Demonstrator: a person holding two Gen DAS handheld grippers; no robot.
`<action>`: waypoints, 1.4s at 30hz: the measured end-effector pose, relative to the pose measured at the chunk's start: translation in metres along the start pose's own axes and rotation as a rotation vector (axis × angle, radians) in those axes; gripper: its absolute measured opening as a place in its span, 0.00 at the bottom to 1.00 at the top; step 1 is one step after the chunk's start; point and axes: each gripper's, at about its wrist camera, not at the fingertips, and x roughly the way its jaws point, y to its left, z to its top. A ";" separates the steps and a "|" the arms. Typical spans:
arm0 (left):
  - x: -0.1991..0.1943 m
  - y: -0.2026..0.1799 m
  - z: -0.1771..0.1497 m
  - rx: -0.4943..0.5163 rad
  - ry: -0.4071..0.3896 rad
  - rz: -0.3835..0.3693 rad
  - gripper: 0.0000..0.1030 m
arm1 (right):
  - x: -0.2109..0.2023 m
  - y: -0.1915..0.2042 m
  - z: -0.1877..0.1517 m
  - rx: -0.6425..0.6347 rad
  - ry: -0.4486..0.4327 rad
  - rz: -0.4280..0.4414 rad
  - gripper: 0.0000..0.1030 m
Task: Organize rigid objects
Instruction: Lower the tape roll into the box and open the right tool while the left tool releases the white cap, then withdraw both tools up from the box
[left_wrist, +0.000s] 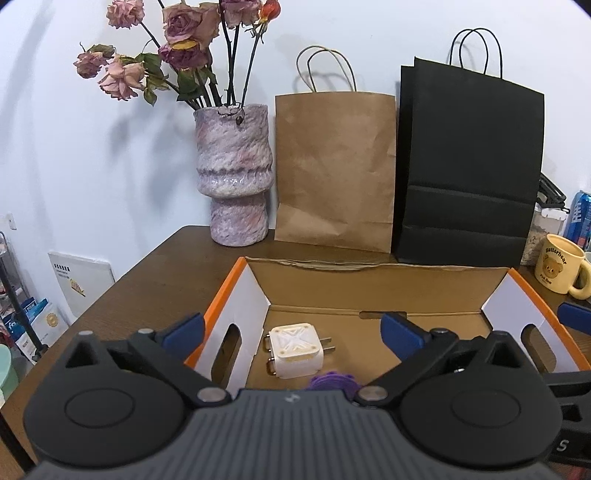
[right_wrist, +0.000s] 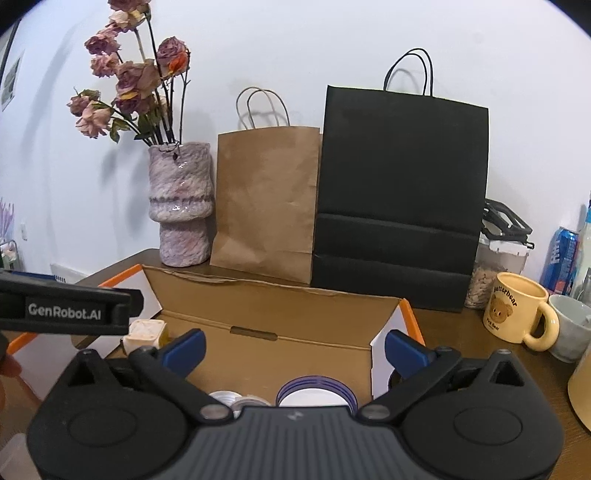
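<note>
Cardboard box sits on the wooden table as the landmark. Inside it, toward its left wall, lies a white charger plug; a purple item lies nearer, at its front edge. Above the box, left gripper and right gripper both stand released, grasping nothing.

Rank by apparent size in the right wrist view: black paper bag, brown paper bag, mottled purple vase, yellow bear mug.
1. Black paper bag, clearly largest.
2. Brown paper bag.
3. Mottled purple ceramic vase.
4. Yellow bear mug, smallest, though it stands nearer the camera than the others.
</note>
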 end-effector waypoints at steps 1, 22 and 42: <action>0.000 0.000 0.000 0.000 0.001 -0.001 1.00 | 0.000 0.000 0.000 0.000 0.001 0.000 1.00; -0.001 0.001 0.000 -0.004 0.004 -0.002 1.00 | 0.000 0.003 0.000 -0.005 0.002 0.002 1.00; -0.019 0.004 -0.003 -0.009 -0.009 -0.008 1.00 | -0.024 -0.003 -0.005 0.018 -0.027 -0.004 1.00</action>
